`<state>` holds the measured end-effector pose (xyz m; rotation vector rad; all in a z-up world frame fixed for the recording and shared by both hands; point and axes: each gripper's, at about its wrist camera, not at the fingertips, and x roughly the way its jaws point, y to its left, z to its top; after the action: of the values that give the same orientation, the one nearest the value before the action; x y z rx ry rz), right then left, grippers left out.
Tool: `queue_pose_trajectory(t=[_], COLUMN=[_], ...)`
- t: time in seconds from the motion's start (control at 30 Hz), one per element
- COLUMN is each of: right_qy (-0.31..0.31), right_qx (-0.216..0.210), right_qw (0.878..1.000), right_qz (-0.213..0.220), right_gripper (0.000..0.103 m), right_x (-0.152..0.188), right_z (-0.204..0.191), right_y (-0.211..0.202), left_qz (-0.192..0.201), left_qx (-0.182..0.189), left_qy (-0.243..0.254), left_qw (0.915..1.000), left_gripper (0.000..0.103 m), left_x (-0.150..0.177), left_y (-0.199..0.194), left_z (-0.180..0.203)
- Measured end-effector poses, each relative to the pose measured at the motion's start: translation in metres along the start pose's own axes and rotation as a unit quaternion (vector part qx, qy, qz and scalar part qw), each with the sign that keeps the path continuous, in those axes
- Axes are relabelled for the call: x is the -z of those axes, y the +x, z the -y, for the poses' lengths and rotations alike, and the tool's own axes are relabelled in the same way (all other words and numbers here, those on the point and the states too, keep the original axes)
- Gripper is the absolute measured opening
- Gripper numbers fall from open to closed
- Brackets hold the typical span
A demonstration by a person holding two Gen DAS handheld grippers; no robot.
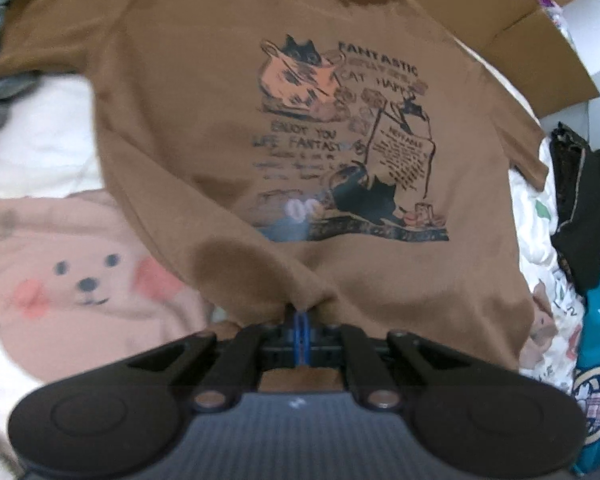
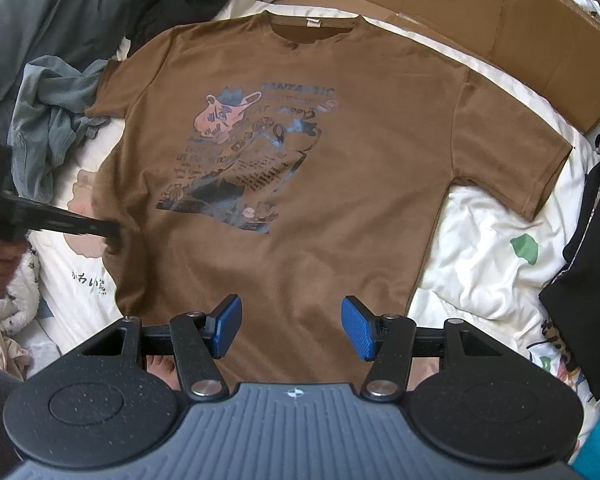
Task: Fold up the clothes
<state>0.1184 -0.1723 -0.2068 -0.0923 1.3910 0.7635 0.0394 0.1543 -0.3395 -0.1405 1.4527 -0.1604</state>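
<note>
A brown T-shirt (image 2: 340,168) with a cat print (image 2: 240,152) lies face up on a white bedsheet (image 2: 480,264), collar at the far end. My left gripper (image 1: 302,320) is shut on the brown T-shirt (image 1: 220,120), and the cloth bunches up at its blue pads. In the right wrist view the left gripper (image 2: 112,236) grips the shirt's left side edge, held by a hand (image 2: 0,264). My right gripper (image 2: 292,328) hangs open over the shirt's near hem, with nothing between its blue pads (image 2: 358,328).
Flattened cardboard (image 2: 500,40) lies beyond the collar. Grey clothes (image 2: 48,128) are piled at the left and dark clothes (image 2: 588,240) at the right. A pink bear print (image 1: 84,280) shows on the bedding. Bare feet (image 2: 160,368) show below the hem.
</note>
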Motion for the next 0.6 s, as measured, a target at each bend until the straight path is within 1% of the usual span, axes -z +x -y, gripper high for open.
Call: queue_pose_trajectory(t=[0.17,0.23,0.27,0.3,0.4,0.5,0.6], right_qy=[0.006,0.006,0.005,0.004,0.006,0.007,0.006], right_qx=[0.004,0.005,0.005,0.006,0.009,0.01,0.008], right_qw=[1.0,1.0,1.0,1.0,1.0,1.0,1.0], right_qz=[-0.005,-0.005,-0.005,-0.005,-0.003,0.001,0.005], right_gripper=[0.062,0.062,0.062,0.062,0.062,0.062,0.062], right_x=[-0.002,-0.003,-0.004,-0.004,-0.004,-0.004,-0.005], right_z=[0.001,0.0,0.0,0.001,0.003,0.006,0.006], right_y=[0.002,0.003,0.003,0.003,0.001,-0.001,-0.002], left_qz=[-0.017,-0.024,-0.028,-0.029,-0.032,-0.021,-0.002], left_qx=[-0.004,-0.007,-0.008,-0.007,-0.002,0.001,-0.008], left_qy=[0.01,0.01,0.01,0.011,0.012,0.022,0.03], left_qw=[0.9998,0.9996,0.9995,0.9995,0.9994,0.9995,0.9995], left_gripper=[0.003,0.004,0.009,0.011,0.016,0.022,0.027], left_x=[-0.006,-0.006,-0.007,-0.006,-0.006,-0.003,0.003], left_y=[0.034,0.044,0.049,0.051,0.049,0.033,0.011], left_z=[0.01,0.011,0.012,0.012,0.011,0.011,0.006])
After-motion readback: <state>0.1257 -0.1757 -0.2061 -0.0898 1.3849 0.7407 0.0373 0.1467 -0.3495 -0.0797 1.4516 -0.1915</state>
